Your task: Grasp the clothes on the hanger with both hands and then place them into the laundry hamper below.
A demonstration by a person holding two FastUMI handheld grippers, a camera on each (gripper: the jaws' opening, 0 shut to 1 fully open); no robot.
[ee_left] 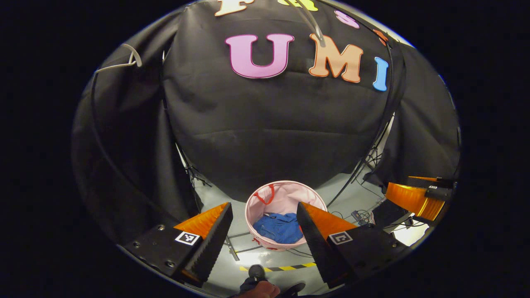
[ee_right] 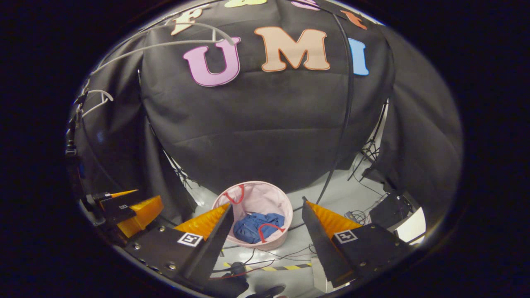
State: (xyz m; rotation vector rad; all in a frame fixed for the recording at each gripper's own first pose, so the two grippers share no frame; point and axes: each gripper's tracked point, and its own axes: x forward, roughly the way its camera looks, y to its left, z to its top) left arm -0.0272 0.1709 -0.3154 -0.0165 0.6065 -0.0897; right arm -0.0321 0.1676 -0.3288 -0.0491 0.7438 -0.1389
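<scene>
The round pink laundry hamper (ee_left: 285, 198) sits on the floor by the black wall, and the blue clothes (ee_left: 278, 227) lie crumpled inside it. The left gripper (ee_left: 265, 223) and the right gripper (ee_right: 267, 223) hang above it, each spread wide and holding nothing. A bare white hanger (ee_right: 97, 99) hangs up high.
</scene>
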